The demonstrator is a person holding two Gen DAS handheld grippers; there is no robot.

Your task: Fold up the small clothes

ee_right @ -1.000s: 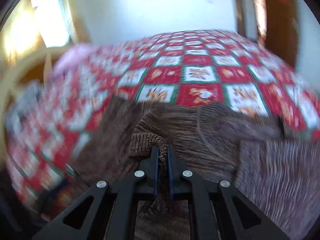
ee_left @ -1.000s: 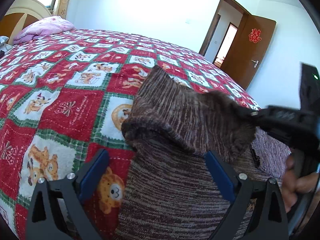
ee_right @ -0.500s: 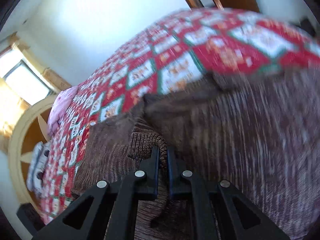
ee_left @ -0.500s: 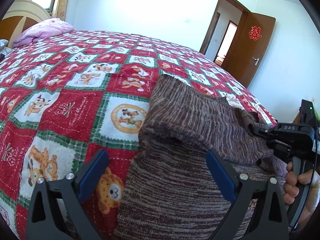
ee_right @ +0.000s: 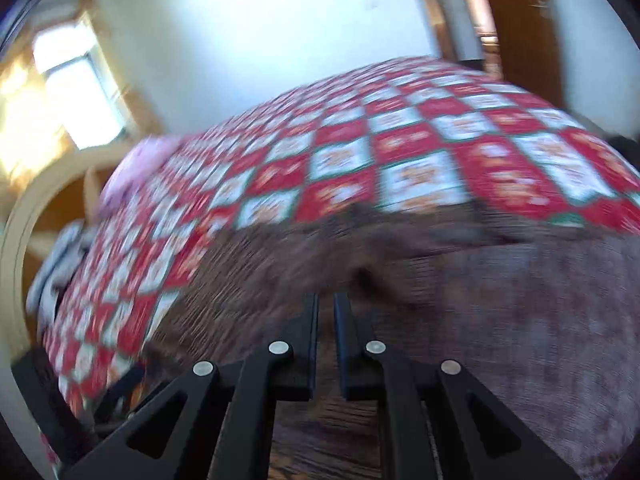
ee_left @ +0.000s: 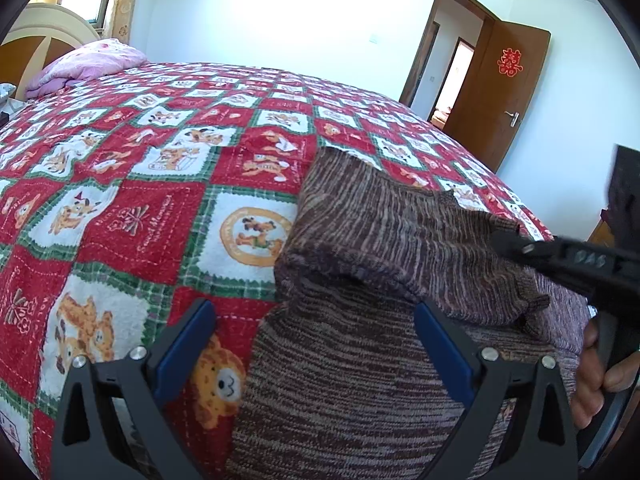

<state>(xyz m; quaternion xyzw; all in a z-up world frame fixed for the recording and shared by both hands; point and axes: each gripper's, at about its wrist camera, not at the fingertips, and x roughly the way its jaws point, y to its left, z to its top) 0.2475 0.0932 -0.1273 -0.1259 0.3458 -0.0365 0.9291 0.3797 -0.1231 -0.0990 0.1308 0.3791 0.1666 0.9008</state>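
Left gripper [ee_left: 312,344] gapes wide, holding nothing, poised over the brown knit sweater [ee_left: 360,380] on the bed [ee_left: 120,184]. Right gripper [ee_right: 326,344] nearly closed; a narrow gap shows, grip unclear through blur, apparently laying the folded sleeve [ee_left: 400,236] across the sweater.

right gripper [ee_left: 510,245]: "das" | door [ee_left: 508,100]: red 囍 sign [ee_left: 509,62]
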